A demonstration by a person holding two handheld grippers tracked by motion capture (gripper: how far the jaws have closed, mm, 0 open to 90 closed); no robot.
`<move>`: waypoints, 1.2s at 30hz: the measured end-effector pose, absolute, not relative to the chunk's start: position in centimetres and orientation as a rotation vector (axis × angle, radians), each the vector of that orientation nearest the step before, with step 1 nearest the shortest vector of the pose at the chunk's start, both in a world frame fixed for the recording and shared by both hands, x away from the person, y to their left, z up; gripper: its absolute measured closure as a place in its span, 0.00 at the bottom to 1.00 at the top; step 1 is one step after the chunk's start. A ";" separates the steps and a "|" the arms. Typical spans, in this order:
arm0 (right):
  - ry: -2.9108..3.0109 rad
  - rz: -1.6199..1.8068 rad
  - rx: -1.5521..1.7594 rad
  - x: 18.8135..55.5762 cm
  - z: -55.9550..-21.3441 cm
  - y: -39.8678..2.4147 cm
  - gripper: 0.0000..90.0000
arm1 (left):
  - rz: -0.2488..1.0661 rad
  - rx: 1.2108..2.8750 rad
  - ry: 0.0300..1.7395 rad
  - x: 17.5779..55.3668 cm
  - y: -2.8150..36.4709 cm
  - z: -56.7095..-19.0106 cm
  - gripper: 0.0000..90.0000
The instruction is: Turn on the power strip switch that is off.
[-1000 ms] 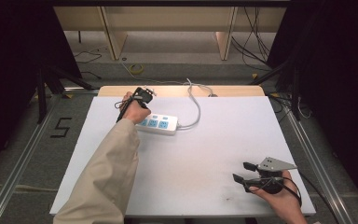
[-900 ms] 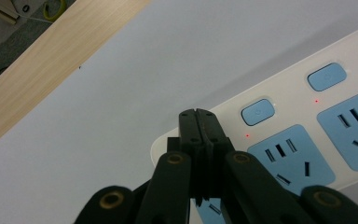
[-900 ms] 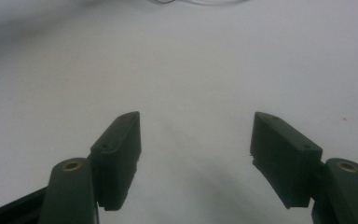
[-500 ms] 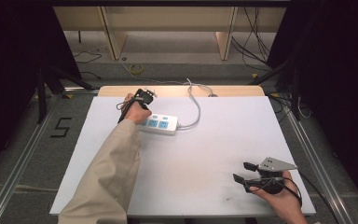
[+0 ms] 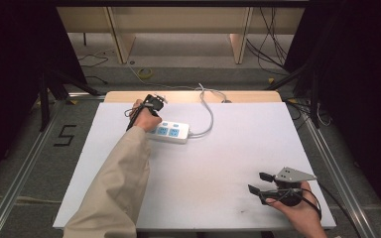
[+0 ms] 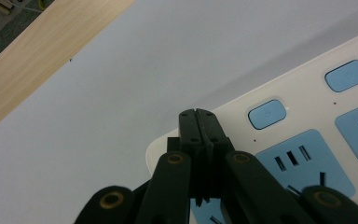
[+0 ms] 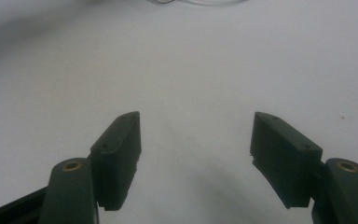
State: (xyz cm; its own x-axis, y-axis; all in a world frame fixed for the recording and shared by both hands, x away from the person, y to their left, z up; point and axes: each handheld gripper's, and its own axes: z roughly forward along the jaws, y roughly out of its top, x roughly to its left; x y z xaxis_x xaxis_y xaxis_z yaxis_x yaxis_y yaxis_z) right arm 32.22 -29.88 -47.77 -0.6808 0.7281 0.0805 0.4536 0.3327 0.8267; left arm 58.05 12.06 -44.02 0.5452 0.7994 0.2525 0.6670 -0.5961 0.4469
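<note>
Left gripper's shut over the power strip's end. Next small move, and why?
Probably ease the shut left gripper toward the nearest blue switch and press it. Its closed tips sit over the power strip at its corner, just short of that switch, with nothing between the jaws. The right gripper rests open, far off on the white table, so it seems idle.

Probably a lab: a white table (image 5: 203, 188) on metal rails (image 5: 25, 163), black curtains (image 5: 10, 59), floor cables (image 5: 273, 44).

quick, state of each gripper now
Left gripper: closed, jaws together with nothing between them, over the end of the power strip.
Right gripper: open, holding nothing, over the table.
</note>
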 end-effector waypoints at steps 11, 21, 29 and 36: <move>2.296 1.280 1.058 32.1 -47.8 -29.9 0.38 | 0.634 2.493 1.204 58.1 12.0 -44.3 1.00; 2.295 1.280 1.052 32.1 -47.7 -29.8 0.38 | 0.607 2.476 1.245 58.2 12.1 -44.3 1.00; 2.297 1.282 1.051 32.1 -47.7 -29.7 0.38 | 0.629 2.504 1.267 58.1 12.6 -44.3 1.00; 2.298 1.279 1.052 32.1 -47.7 -29.7 0.38 | 0.640 2.485 1.279 58.2 12.7 -44.3 1.00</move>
State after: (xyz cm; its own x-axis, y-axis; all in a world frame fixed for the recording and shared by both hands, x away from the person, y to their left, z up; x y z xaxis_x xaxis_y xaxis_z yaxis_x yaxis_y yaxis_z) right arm 32.13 -29.73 -47.74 -0.6834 0.7255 0.0809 0.4510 0.3325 0.8282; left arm 58.23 12.70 -44.33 0.5118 0.8192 0.2588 0.6984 -0.5721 0.4301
